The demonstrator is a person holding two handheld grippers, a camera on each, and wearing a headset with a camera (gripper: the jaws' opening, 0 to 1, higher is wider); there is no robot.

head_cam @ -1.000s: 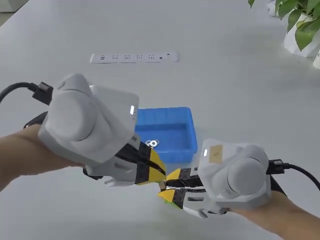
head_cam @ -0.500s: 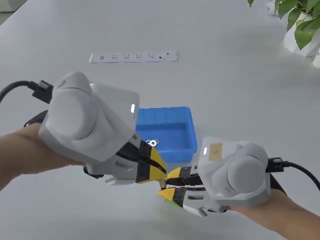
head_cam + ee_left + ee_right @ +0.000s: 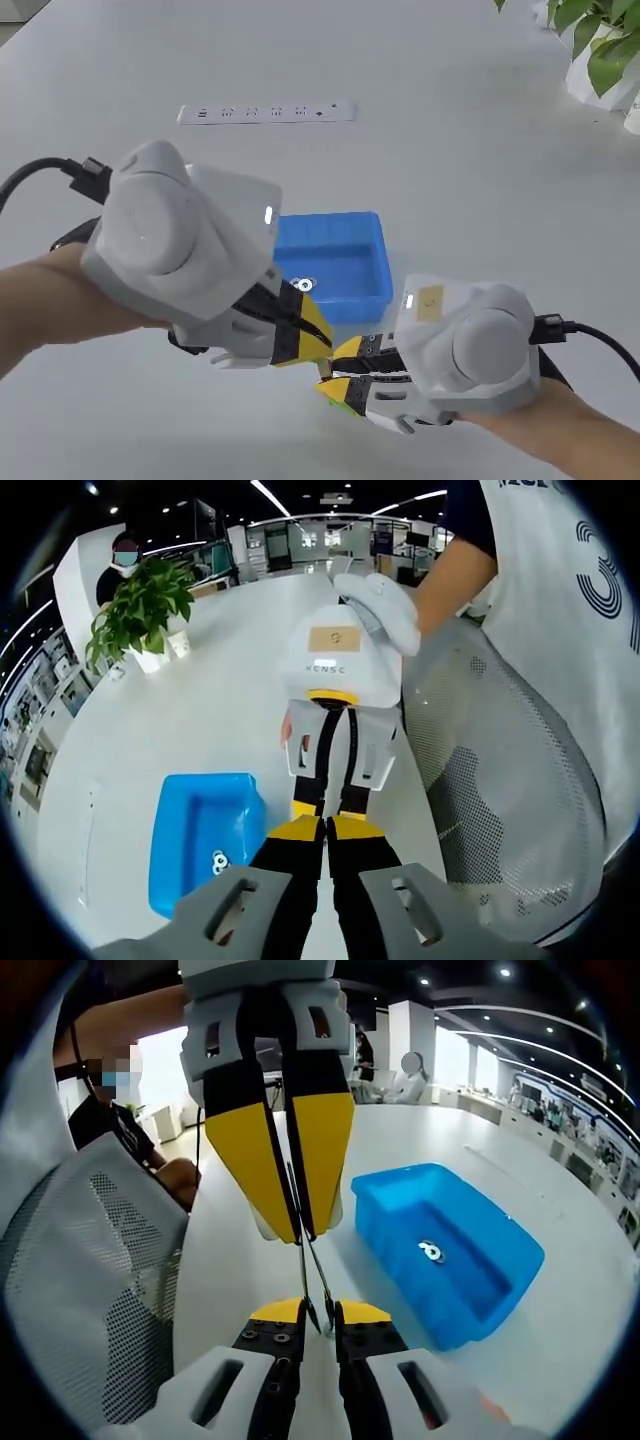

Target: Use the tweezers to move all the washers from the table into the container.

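Left gripper (image 3: 315,335) has big yellow jaws, and they are pinched tight on the tweezers (image 3: 303,1280). These are two thin, shiny metal legs. They stick out past the yellow tips and spread a little at the end.

Right gripper (image 3: 337,370) faces the left one, nose to nose, low over the white table (image 3: 450,150). Its jaws are almost together. The ends of the tweezers sit in the small gap between them. I cannot tell if those jaws press on the legs or just sit beside them.

A blue container (image 3: 380,255) stands on the table just behind the two grippers. It is a shallow box with rounded corners. The washers (image 3: 303,286) lie inside it on the bottom, near the wall closest to the left gripper. They are tiny silver rings with a hole in the middle. They look like two, touching each other, but they are too small to be sure.

Farther back lies a long white power strip (image 3: 265,113). A green plant (image 3: 590,40) stands at the far right corner.
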